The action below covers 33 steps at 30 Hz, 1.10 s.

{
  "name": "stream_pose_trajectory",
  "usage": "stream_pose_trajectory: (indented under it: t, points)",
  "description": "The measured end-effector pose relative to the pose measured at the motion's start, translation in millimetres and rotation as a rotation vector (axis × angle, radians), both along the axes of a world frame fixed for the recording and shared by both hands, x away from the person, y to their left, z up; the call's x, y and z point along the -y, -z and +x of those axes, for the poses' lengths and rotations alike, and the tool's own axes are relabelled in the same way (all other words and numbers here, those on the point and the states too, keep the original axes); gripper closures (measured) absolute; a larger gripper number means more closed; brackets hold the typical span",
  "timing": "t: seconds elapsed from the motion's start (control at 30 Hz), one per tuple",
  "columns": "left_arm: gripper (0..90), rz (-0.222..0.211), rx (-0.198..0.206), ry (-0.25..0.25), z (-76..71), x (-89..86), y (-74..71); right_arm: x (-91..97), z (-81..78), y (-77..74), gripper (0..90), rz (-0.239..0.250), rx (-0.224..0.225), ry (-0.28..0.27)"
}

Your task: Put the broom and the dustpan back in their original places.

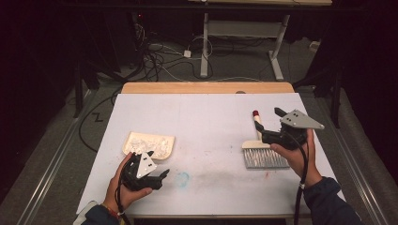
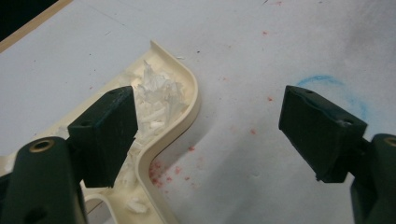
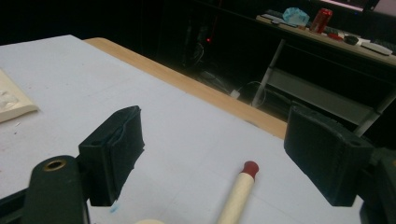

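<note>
A cream dustpan (image 1: 141, 139) holding white shreds (image 1: 155, 144) lies at the left of the white table. My left gripper (image 1: 158, 163) hovers at its near right corner, open and empty; in the left gripper view its left jaw hangs over the shreds (image 2: 159, 93) and the dustpan's rim (image 2: 189, 112), the right jaw over bare table. At the right lies a brush (image 1: 264, 157) with grey bristles and a cream, red-tipped handle (image 1: 256, 118). My right gripper (image 1: 269, 119) stands open just above that handle (image 3: 238, 196), with the red tip (image 3: 251, 168) low between the jaws, untouched.
A blue scribbled ring (image 1: 183, 177) and red specks mark the table (image 1: 206, 122) near its front. The wooden far edge (image 1: 206, 87) ends the table. Beyond it stand a desk frame (image 1: 244, 33) and loose cables on the floor.
</note>
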<state>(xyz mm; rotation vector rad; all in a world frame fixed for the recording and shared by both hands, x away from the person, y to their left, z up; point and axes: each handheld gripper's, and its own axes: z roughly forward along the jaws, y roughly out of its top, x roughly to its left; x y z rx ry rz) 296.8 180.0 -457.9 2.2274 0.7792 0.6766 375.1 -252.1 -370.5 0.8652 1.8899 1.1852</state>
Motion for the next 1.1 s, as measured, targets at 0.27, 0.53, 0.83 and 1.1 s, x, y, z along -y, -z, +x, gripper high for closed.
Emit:
stream_pose_trajectory:
  t: [0.27,0.53,0.83,1.1]
  points:
    - [19.3,0.004,0.003,0.001,-1.2,0.9,-0.4,-8.6,-17.7,1.0,20.6,-0.028,0.006,-0.042]
    - [19.2,0.007,0.008,0.01,-2.7,2.7,-0.9,-9.8,-37.4,3.7,20.7,-0.057,0.007,-0.067]
    - [19.2,0.015,0.009,0.015,-2.7,4.0,-1.2,-3.0,-48.1,8.2,21.3,-0.065,0.018,-0.055]
    - [19.2,0.014,0.008,0.015,-1.5,4.8,-1.2,5.1,-55.6,12.1,21.0,-0.07,0.014,-0.068]
